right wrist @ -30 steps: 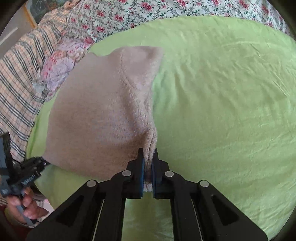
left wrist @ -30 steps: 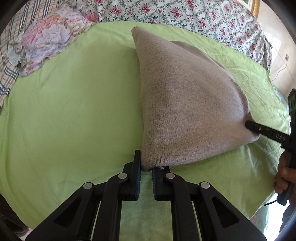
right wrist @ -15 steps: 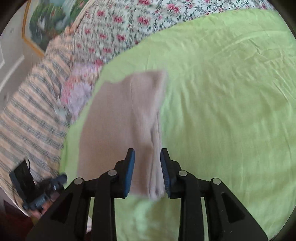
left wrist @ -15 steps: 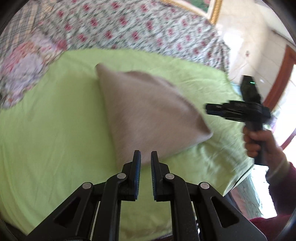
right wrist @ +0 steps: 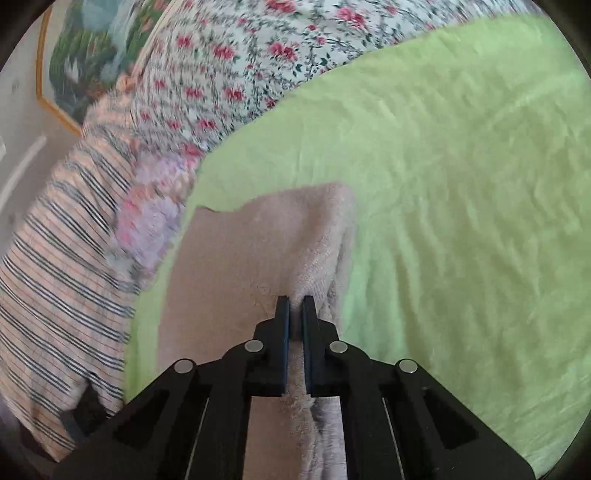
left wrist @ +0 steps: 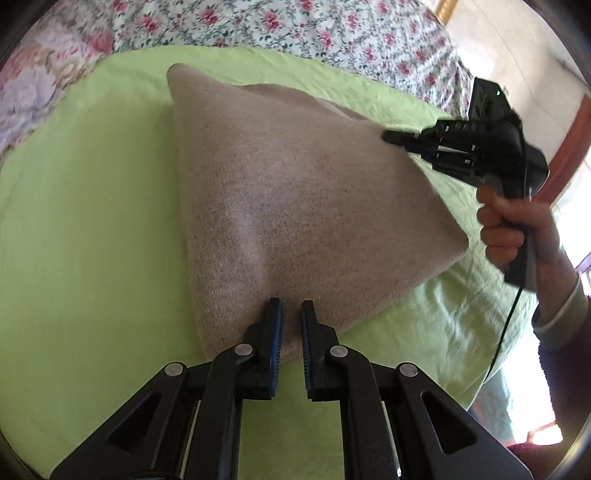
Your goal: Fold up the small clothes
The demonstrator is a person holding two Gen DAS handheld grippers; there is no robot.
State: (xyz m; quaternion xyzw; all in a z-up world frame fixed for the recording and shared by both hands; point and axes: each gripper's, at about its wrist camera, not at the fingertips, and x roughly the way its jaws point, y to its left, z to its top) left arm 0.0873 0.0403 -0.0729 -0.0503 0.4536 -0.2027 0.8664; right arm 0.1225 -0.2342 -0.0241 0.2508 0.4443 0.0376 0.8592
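knitted garment (left wrist: pixel 303 206): beige, small, already doubled over; lies on the green sheet (left wrist: pixel 85 229) of a bed, its folded edge running away from the left wrist camera and a thicker layered strip along its right side in the right wrist view.
left claw (left wrist: pixel 291 308): clenched, tips set at the near hem; a small pucker of knit rises just ahead of them, so it seems to pinch the hem, though the bite itself is hard to see.
right claw (right wrist: pixel 295 304): jaws have just been closing and now stand clenched on a ridge of the layered strip, which runs between the pads; in the left wrist view its tips meet the far right edge of the garment.
hand (left wrist: pixel 517 229): wraps the right claw's handle, cable hanging below.
reason for the hold, as judged: two grips on opposite edges let the piece be lifted and laid over itself for another fold.
floral cover (left wrist: pixel 332 33), striped cloth (right wrist: pixel 59 258): bedding beyond the sheet, not involved.
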